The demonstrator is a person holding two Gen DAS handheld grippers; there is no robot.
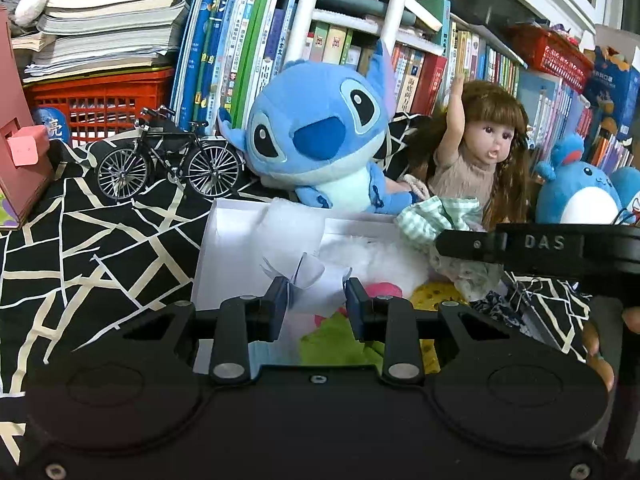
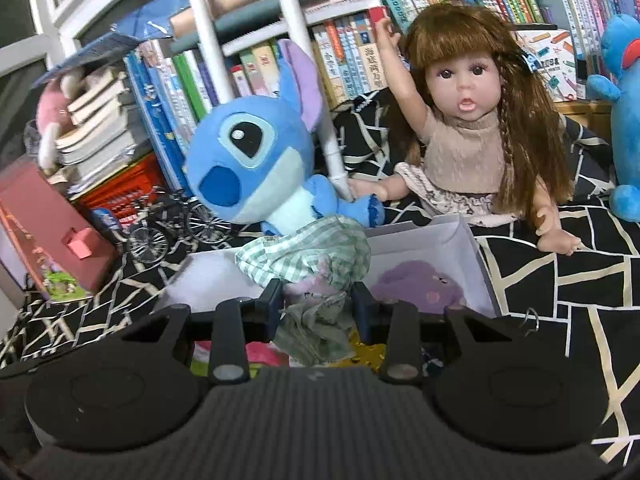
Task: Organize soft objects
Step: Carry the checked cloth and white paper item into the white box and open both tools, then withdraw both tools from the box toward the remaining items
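A white box [image 1: 224,240] lies on the black-and-white cloth and holds soft things: white fluff [image 1: 372,260], a pink piece [image 1: 384,292], a yellow piece [image 1: 434,296] and a green one [image 1: 336,340]. My left gripper [image 1: 318,300] hangs over the box with its jaws apart around a white fabric piece [image 1: 316,280]. My right gripper [image 2: 318,304] is shut on a green checked cloth bundle [image 2: 312,256] above the box [image 2: 476,264]; the bundle also shows in the left wrist view [image 1: 436,220]. A purple plush [image 2: 420,284] lies in the box.
A blue Stitch plush [image 1: 316,136] and a long-haired doll [image 1: 476,148] sit behind the box, against bookshelves. A model bicycle [image 1: 168,160], a pink wooden box [image 1: 20,148] and a red crate [image 1: 96,100] stand left. A blue round plush [image 1: 580,196] is at right.
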